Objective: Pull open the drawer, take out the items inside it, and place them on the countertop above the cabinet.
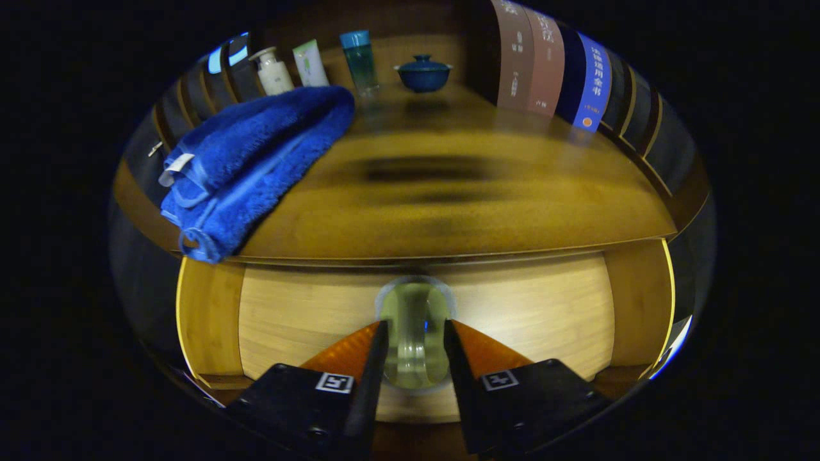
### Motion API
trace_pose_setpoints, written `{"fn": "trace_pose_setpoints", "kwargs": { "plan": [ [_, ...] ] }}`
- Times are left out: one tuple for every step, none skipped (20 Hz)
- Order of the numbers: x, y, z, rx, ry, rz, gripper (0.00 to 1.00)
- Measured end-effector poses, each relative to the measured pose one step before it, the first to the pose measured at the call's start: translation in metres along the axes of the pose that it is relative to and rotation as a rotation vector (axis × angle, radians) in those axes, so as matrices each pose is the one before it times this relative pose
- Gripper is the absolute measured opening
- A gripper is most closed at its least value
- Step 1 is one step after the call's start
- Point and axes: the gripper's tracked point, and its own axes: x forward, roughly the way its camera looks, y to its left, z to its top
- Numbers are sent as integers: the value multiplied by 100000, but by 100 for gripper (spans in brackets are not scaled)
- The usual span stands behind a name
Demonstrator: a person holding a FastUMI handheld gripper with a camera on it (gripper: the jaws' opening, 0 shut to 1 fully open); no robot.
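A clear glass [415, 333] stands between my two fingers, and my gripper [415, 342] is shut on it, one finger pressing each side. Behind and below the glass lies the pale wooden floor of the open drawer [295, 314], with its side walls to left and right. The wooden countertop [448, 205] stretches beyond and above the drawer's edge. A folded blue towel [256, 153] lies on the countertop's left part, its corner hanging over the front edge.
At the back of the countertop stand a white pump bottle [273, 72], a white tube [311, 63], a teal bottle [359, 59] and a blue lidded bowl [423, 72]. Upright books [554, 64] line the right side.
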Motion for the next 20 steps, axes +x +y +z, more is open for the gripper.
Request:
{"fn": "trace_pose_setpoints", "kwargs": {
  "plan": [
    [47,118,124,631,572,752,45],
    [36,-151,-148,-521,1014,-406,35],
    [-152,31,64,-780,894,197,25],
    [200,70,-229,-763,726,298,25],
    [203,90,-13,-503,577,395,25],
    [-55,44,47,-328,113,226,25],
    [-47,108,-21,-14,-326,291,25],
    [-103,-52,51,320,-615,297,25],
    [-76,51,-66,188,-581,296,25],
    [-34,32,17,-38,-622,483,25],
    [-279,-22,-90,-192,-546,364,25],
    [-266,-83,3,-76,-621,227,25],
    [-96,-133,-189,-207,-204,64,25],
    [-272,-111,-106,60,-160,139,25],
    [-269,47,-39,310,-459,413,25],
    [-471,36,65,377,-1009,501,25],
    [-867,-69,172,440,-1933,414,25],
    [-931,71,216,227,-2492,456,25],
    [-1211,187,179,205,-2635,1005,25],
    [-1322,142,127,106,-2696,1024,25]
  ]
}}
